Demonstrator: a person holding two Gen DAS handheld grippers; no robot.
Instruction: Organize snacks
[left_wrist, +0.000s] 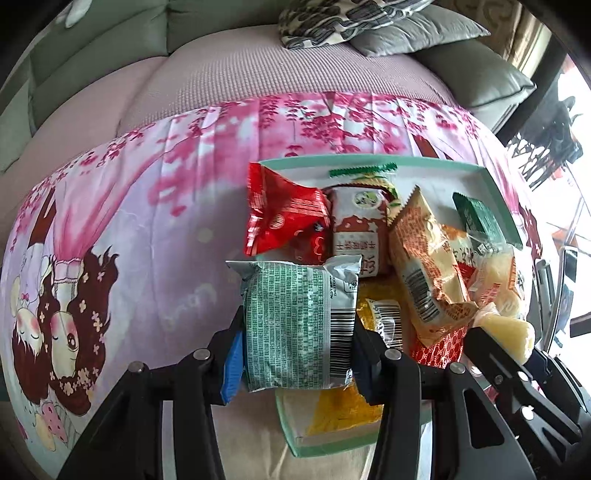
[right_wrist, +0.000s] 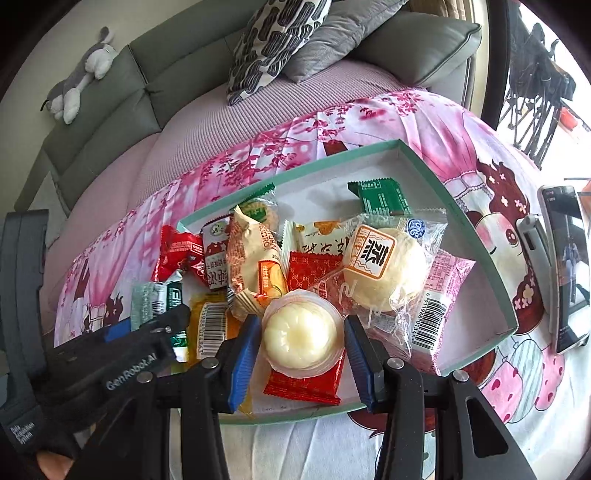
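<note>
My left gripper (left_wrist: 299, 332) is shut on a green-and-white printed snack packet (left_wrist: 299, 325), held over the near left corner of a shallow mint-green tray (left_wrist: 491, 181). My right gripper (right_wrist: 303, 347) is shut on a pale yellow jelly cup (right_wrist: 301, 334), above a red packet (right_wrist: 306, 384) at the tray's (right_wrist: 476, 236) front. The tray holds several snacks: a red bag (left_wrist: 284, 210), a white-and-red packet (left_wrist: 356, 229), an orange packet (left_wrist: 424, 258), a dark green packet (right_wrist: 384, 197) and a clear-wrapped bun (right_wrist: 384, 266). In the right wrist view the left gripper (right_wrist: 153, 325) shows with its packet (right_wrist: 153, 299).
The tray lies on a pink cartoon-print cloth (left_wrist: 140, 229) spread over a sofa seat (right_wrist: 207, 122). Cushions (right_wrist: 273, 40) and a plush toy (right_wrist: 79, 74) rest at the sofa's back. A phone (right_wrist: 567, 266) lies on the cloth, right of the tray.
</note>
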